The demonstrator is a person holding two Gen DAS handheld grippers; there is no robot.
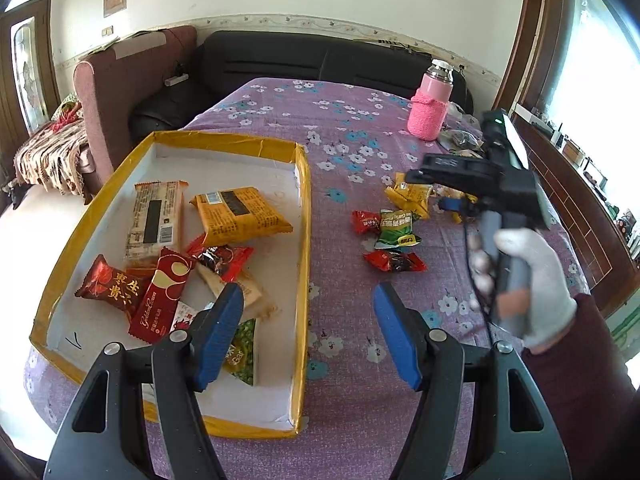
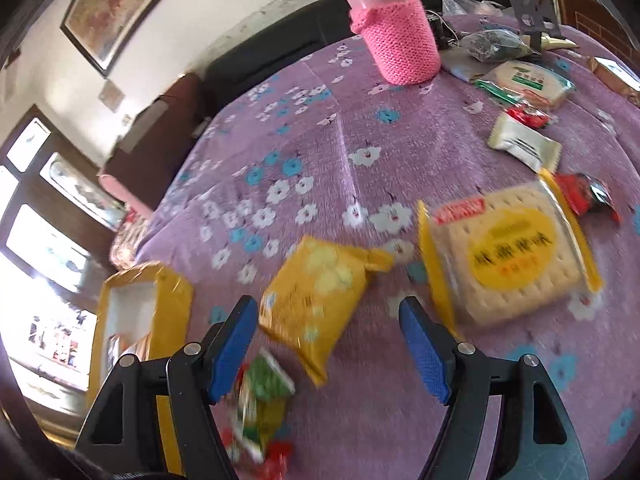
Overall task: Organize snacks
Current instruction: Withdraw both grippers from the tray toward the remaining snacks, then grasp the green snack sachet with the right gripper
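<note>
Currently snacks are sitting split: several in the yellow-rimmed tray (image 1: 306, 216), others loose on the purple cloth (image 1: 352, 136) beside it. Left gripper (image 1: 308, 336) is hanging released over the tray's edge; right gripper (image 2: 328, 354) is gaping empty near the yellow packet (image 2: 316, 300).

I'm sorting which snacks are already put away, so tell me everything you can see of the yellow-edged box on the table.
The yellow-edged box is a shallow open tray, seemingly cardboard, with yellow tape on its rim and a white inside. It lies flat on the purple flowered tablecloth at the table's left. Several wrapped snacks lie inside, among them an orange packet, a beige biscuit pack and red wrappers. The left gripper hovers open above its near right wall.
</note>
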